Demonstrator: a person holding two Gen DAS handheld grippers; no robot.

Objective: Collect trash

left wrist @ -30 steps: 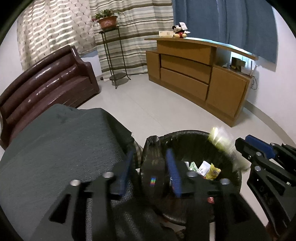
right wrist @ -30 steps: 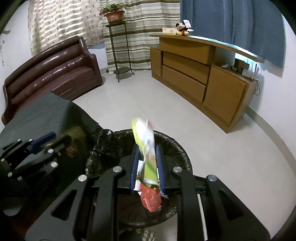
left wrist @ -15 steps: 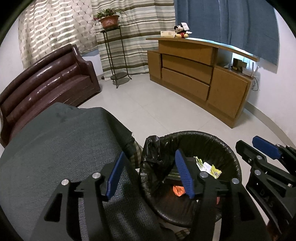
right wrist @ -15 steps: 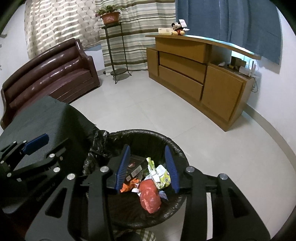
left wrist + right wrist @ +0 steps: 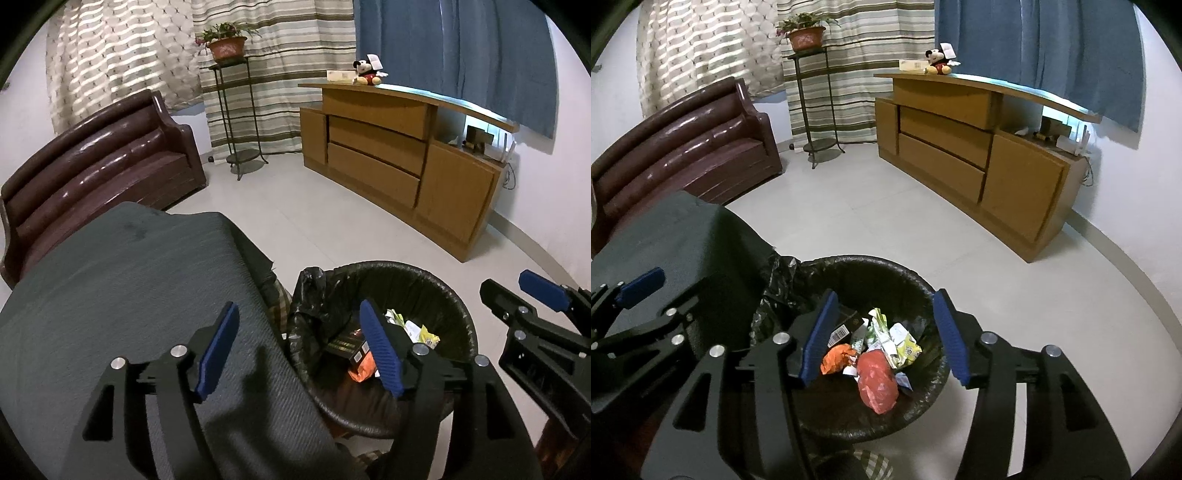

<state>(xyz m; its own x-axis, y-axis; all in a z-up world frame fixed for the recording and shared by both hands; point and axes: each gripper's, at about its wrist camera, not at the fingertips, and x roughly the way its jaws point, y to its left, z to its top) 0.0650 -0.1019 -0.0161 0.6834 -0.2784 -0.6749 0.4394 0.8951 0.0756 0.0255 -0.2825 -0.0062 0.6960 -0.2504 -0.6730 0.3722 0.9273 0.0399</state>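
black round plastic-lined bin [image 5: 916, 277], low in the frame, holds wrappers directly under the empty, spread right gripper [image 5: 882, 336]; the left gripper [image 5: 299, 347] hangs likewise released beside it.

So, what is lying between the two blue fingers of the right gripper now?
In the right wrist view, the open right gripper frames the trash bin. Between its fingers lie a red wrapper, an orange wrapper and a yellow-green packet, all inside the bin, none gripped.
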